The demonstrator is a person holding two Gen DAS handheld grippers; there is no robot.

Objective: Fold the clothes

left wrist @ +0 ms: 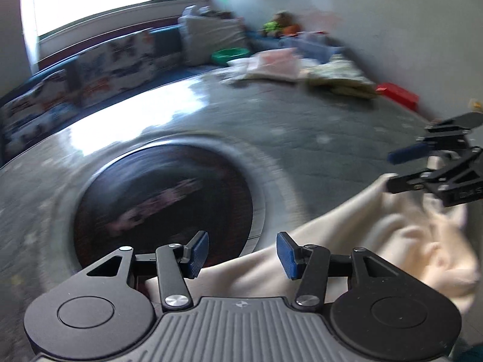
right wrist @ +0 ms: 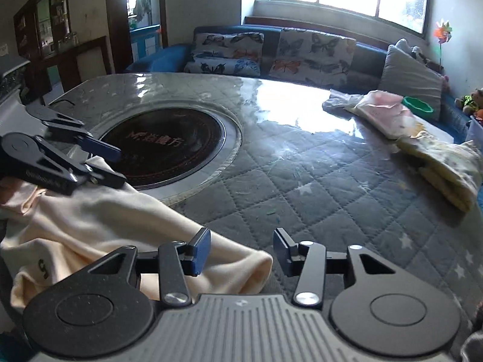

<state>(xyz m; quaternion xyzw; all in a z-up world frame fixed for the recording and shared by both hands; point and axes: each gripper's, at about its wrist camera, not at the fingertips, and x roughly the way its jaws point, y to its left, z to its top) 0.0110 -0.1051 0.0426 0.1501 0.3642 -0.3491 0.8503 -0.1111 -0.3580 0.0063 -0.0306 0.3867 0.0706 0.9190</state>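
A cream garment [right wrist: 90, 226] lies crumpled on the near left of the quilted table [right wrist: 317, 187]; the blurred left wrist view has the cream garment [left wrist: 362, 235] at lower right. My right gripper [right wrist: 241, 252] stands open over the cloth's right end, its left pad just above the fabric, nothing pinched. My left gripper [right wrist: 120, 166] hovers open at the garment's far left corner, a peak of cloth between its spread fingers. From the left wrist, the left gripper [left wrist: 244, 255] is open over the cloth's edge, and the right gripper [left wrist: 392, 170] is open at the far side.
A round black hob [right wrist: 163, 150] is set into the table. Folded clothes [right wrist: 443, 166] and a pink bagged garment [right wrist: 383, 108] sit at the far right, near a green bowl [right wrist: 418, 104]. A sofa with butterfly cushions [right wrist: 302, 51] runs behind. A red box [left wrist: 398, 93] lies by the wall.
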